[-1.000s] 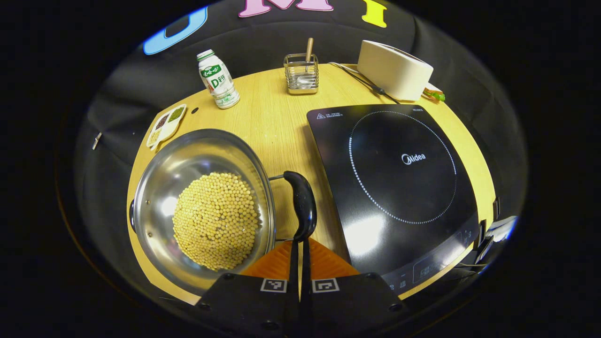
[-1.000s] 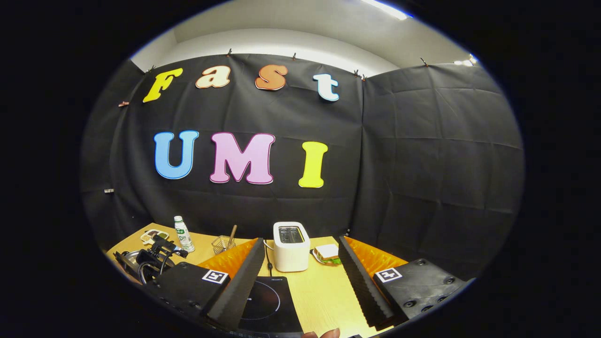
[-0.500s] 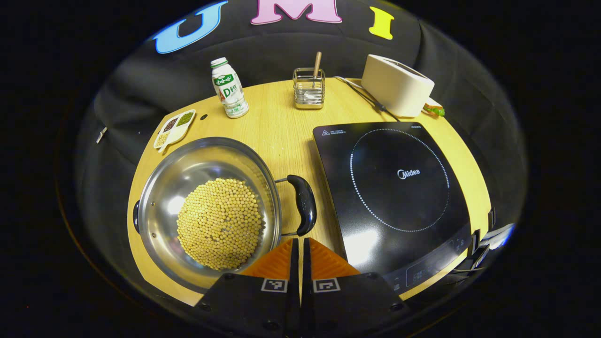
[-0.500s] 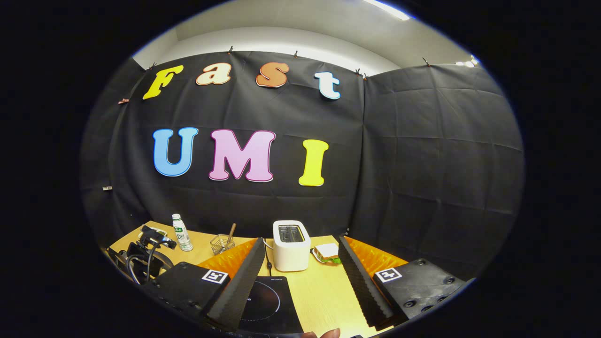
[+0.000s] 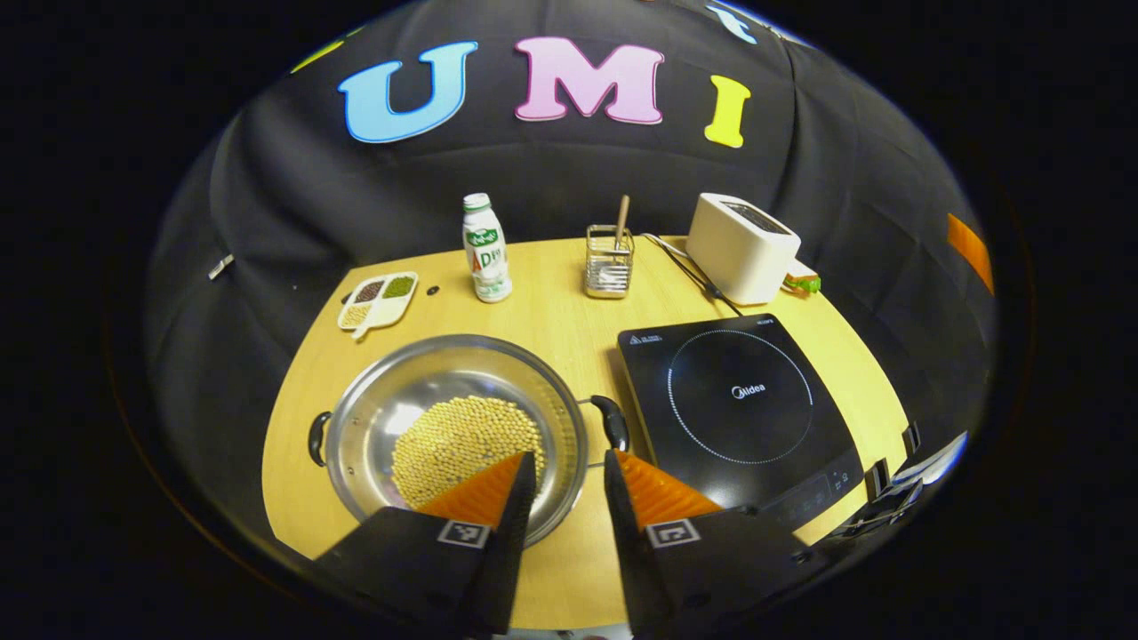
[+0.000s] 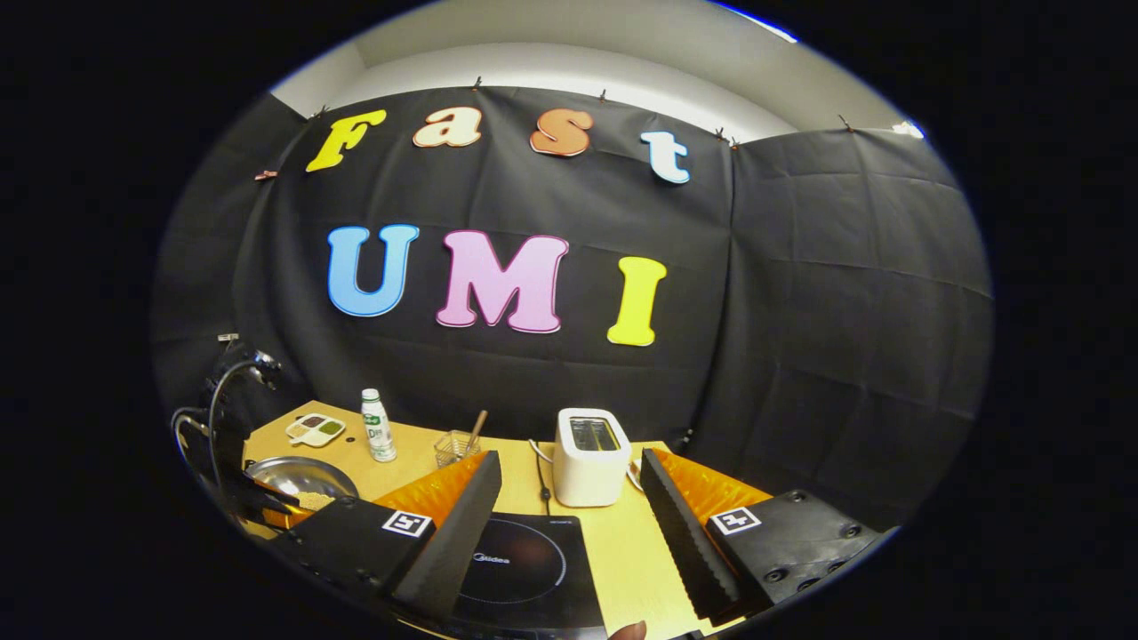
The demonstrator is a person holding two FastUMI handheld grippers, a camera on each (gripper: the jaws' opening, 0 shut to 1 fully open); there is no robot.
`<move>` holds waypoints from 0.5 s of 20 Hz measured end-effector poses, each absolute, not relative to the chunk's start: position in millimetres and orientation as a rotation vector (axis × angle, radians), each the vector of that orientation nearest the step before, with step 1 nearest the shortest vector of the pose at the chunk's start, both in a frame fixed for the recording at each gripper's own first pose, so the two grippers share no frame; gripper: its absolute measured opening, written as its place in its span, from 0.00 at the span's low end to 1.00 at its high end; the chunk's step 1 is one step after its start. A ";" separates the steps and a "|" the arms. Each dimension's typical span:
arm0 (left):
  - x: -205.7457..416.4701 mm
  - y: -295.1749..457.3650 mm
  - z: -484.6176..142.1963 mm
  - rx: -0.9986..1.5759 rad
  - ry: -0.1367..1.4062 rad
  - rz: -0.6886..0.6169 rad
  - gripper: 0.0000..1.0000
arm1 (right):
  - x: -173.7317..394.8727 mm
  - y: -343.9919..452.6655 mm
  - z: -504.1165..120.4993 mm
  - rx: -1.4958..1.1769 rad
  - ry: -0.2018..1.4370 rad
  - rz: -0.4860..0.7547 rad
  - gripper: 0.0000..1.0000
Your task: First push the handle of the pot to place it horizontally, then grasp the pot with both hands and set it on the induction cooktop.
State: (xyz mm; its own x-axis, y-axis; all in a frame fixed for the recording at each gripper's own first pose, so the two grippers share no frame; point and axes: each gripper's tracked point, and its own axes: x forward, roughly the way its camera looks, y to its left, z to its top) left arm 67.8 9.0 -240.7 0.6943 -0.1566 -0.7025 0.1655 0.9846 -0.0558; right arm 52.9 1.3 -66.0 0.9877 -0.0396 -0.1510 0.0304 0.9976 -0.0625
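Observation:
The steel pot [image 5: 400, 391], holding yellow beans [image 5: 444, 440], sits on the left half of the wooden table [image 5: 551, 338]. Its black right handle [image 5: 612, 422] lies flat, pointing at the black induction cooktop [image 5: 738, 400], and a second black handle [image 5: 316, 438] is on the far left. My left gripper [image 5: 569, 462] is open above the pot's near right rim, holding nothing. My right gripper [image 6: 569, 462] is open and held up over the cooktop [image 6: 524, 569], with the pot [image 6: 298, 476] far to its left.
Along the back of the table stand a milk bottle [image 5: 486, 249], a wire holder with a stick [image 5: 609, 262], a white toaster [image 5: 742, 249] with its cord, and a divided dish of beans [image 5: 378, 298]. Cables of the other gripper [image 6: 211, 404] rise beside the pot.
My left gripper, shut against the pot's right handle a second ago, has pulled back and up and opened. The handle has gone from raised to flat. The right gripper's view shifted slightly.

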 end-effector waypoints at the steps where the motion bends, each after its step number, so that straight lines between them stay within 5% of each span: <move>1: 66.8 17.7 -237.3 0.009 0.769 -0.173 0.56 | 57.0 14.1 -68.3 -0.050 0.159 -0.009 0.98; 4: 66.5 49.9 -231.2 0.008 0.723 -0.138 0.83 | 64.3 55.6 -78.5 -0.037 0.180 0.085 0.98; 10: 66.4 117.7 -234.4 0.005 0.683 -0.096 0.94 | 73.7 126.2 -126.6 0.034 0.315 0.222 0.98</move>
